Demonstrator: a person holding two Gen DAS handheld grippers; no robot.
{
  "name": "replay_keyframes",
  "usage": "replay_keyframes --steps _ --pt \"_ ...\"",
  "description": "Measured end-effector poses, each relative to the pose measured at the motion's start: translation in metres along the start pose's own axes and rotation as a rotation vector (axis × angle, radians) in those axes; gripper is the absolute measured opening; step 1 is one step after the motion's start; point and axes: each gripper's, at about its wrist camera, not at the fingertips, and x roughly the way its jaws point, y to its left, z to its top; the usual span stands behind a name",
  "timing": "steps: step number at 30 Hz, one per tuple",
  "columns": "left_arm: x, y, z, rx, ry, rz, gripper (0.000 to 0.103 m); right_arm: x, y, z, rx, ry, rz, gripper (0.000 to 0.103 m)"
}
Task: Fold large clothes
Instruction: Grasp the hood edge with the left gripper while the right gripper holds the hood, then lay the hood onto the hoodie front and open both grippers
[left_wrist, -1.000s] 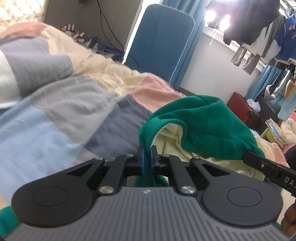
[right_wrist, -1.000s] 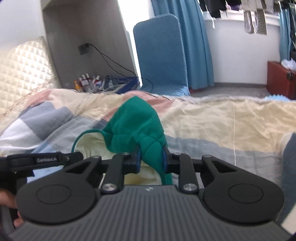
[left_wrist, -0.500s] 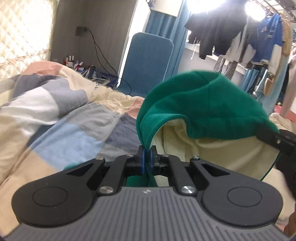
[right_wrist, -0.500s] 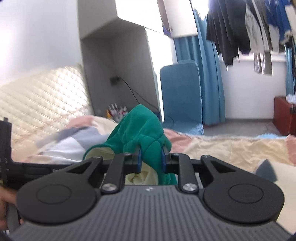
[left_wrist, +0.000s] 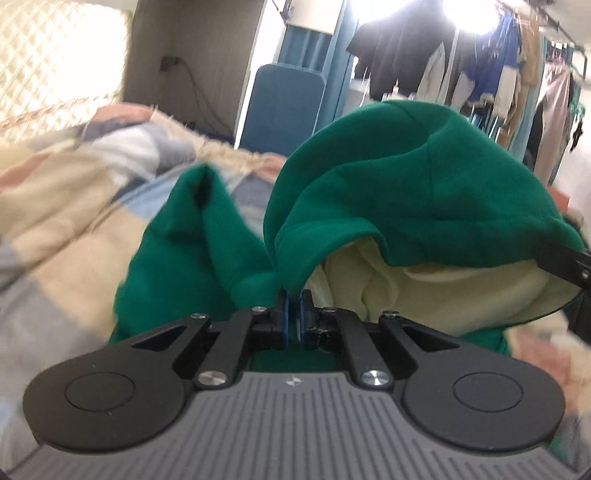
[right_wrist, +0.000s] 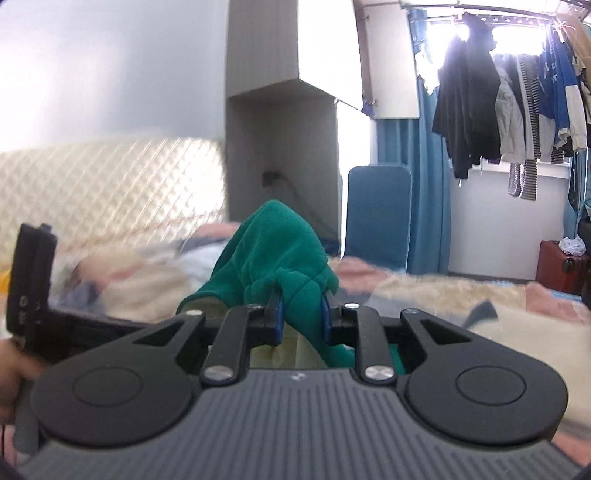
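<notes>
A green hooded garment with a cream lining hangs lifted above the bed. My left gripper is shut on the green hem at one side of the hood. My right gripper is shut on a bunched fold of the same green garment. The right gripper's black body shows at the right edge of the left wrist view. The left gripper's body shows at the left of the right wrist view. A green sleeve hangs down on the left.
A patchwork quilt covers the bed under the garment. A blue chair stands beyond the bed. Clothes hang on a rail by the window. A red suitcase sits at the far right. A quilted headboard is on the left.
Both grippers have risen with the green garment, lifting it off the quilt. The views have tilted up toward the wall and hanging clothes. A green sleeve has come into the left view.
</notes>
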Motion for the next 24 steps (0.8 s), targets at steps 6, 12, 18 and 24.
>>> replay_keyframes --steps 6,12,18,24 --pt "-0.013 0.010 -0.070 -0.025 0.048 -0.041 0.006 -0.023 0.031 -0.056 -0.042 0.145 0.015 0.026" --pt "-0.026 0.031 -0.085 -0.134 0.070 -0.040 0.008 -0.026 0.027 -0.082 0.066 0.282 0.019 0.035" --pt "-0.061 0.051 -0.076 -0.214 0.025 -0.053 0.054 -0.036 0.018 -0.080 0.213 0.282 0.059 0.073" --pt "-0.080 0.059 -0.059 -0.235 -0.097 -0.115 0.058 -0.042 0.019 -0.070 0.238 0.178 0.072 0.083"
